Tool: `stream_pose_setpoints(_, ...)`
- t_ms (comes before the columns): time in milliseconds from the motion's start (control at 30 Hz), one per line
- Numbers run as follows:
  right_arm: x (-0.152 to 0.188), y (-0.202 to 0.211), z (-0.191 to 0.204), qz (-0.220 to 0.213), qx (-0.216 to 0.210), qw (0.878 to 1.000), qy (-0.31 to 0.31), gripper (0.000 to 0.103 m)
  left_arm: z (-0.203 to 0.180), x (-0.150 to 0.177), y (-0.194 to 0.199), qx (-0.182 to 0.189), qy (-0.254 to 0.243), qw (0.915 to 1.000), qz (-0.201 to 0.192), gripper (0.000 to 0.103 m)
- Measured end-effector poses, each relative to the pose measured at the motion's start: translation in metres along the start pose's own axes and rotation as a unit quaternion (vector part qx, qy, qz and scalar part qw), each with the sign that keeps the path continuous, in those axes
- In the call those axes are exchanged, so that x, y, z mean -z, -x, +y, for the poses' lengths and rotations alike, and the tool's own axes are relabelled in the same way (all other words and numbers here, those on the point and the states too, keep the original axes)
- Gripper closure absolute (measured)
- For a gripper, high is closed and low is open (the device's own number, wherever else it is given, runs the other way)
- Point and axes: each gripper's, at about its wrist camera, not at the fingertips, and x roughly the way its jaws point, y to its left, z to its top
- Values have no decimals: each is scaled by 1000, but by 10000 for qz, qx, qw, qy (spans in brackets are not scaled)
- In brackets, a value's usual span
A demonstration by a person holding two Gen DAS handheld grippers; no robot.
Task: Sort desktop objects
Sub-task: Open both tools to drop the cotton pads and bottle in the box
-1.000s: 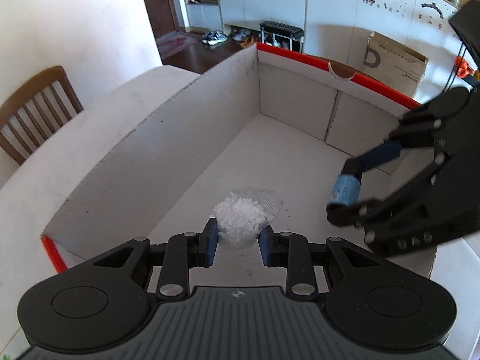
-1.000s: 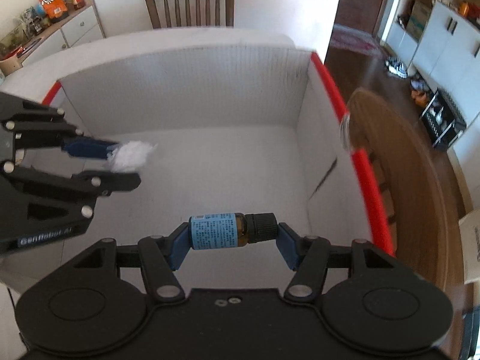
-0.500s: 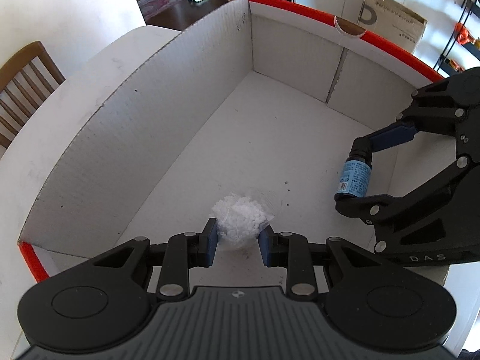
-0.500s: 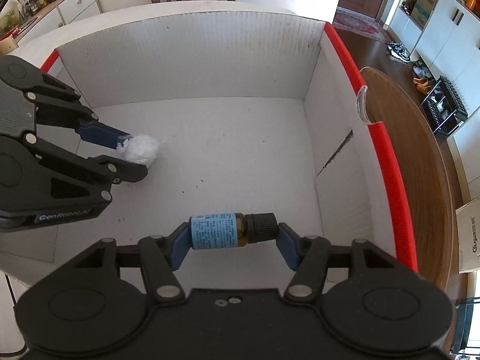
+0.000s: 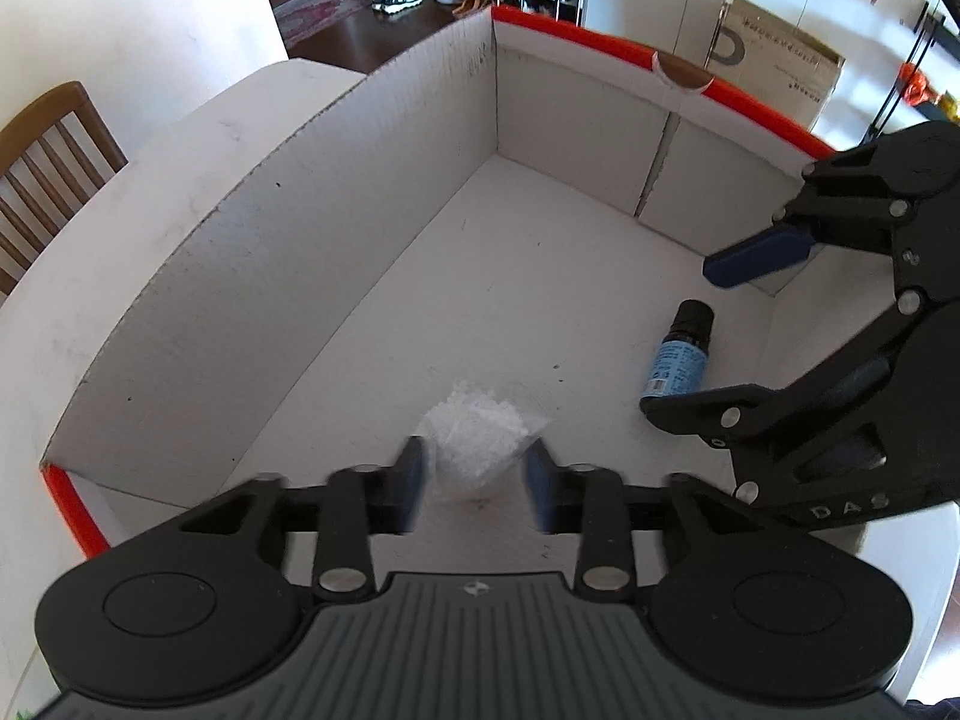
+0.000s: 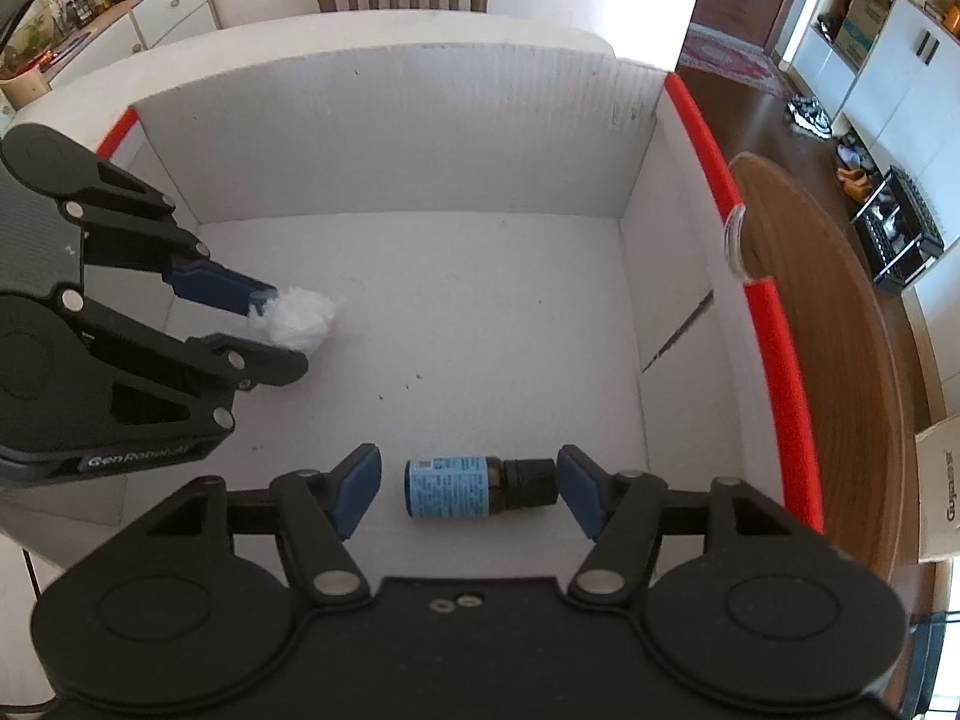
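Both grippers hang over a white cardboard box (image 6: 420,138) with red-edged rims, which stands on a white table (image 5: 180,138).

The right gripper (image 6: 468,489) has its jaws opening. The bottle (image 6: 474,487) lies between them but apart from both pads, on its side on the box floor near the front wall. Its black cap points toward the right pad, its base toward the left. The left wrist view shows the same bottle (image 5: 678,357) resting flat, clear of the blue pad above it.

The left gripper (image 5: 474,474) is also opening its jaws. The bag (image 5: 474,450), a small clear pouch of white granules, sits between them; the pads look just clear of it in that view, though motion blur makes contact hard to rule out. In the right wrist view the bag (image 6: 300,315) sits at the tips of the left gripper (image 6: 273,330), at or near the floor toward the box's left side.

The bottle appears to be brown glass with a blue paper label: stiff, small, probably light, breakable if dropped hard, and liable to roll on its round side. A hold across the labelled body would likely grip better than the end-to-end line it now lies along, since the paper gives friction and the cap end is narrower.

The bag looks soft and very light. It would deform under pressure, and the thin film could slip or split, so a gentle pinch across its bulk or at its gathered top seems safest.
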Motion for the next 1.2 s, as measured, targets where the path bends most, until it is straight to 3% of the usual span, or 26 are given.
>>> stream_pose_setpoints(33, 0, 3, -1, -39, 6, 10000, -1, 31, 0, 1, 3, -93, 23, 9999, -46, 45)
stream_pose_setpoints(100, -1, 7, -2, -82, -2, 10000, 15, 29, 3, 2, 9, -114, 59, 9998, -146, 42)
stream_pose_setpoints(433, 5, 41, -11, -451, -342, 9984, -18, 22, 0, 22, 53, 49, 562, 9956, -749, 41)
stream_pose_setpoints(633, 12, 66, -7, -737, -543, 9957, 118, 21, 7, 38, 86, 133, 1013, 9879, -1164, 41)
stream_pose_setpoints(1200, 21, 117, 49, -1571, -978, 9823, 279, 16, 23, 109, 164, -591, 1784, 9646, -1849, 41)
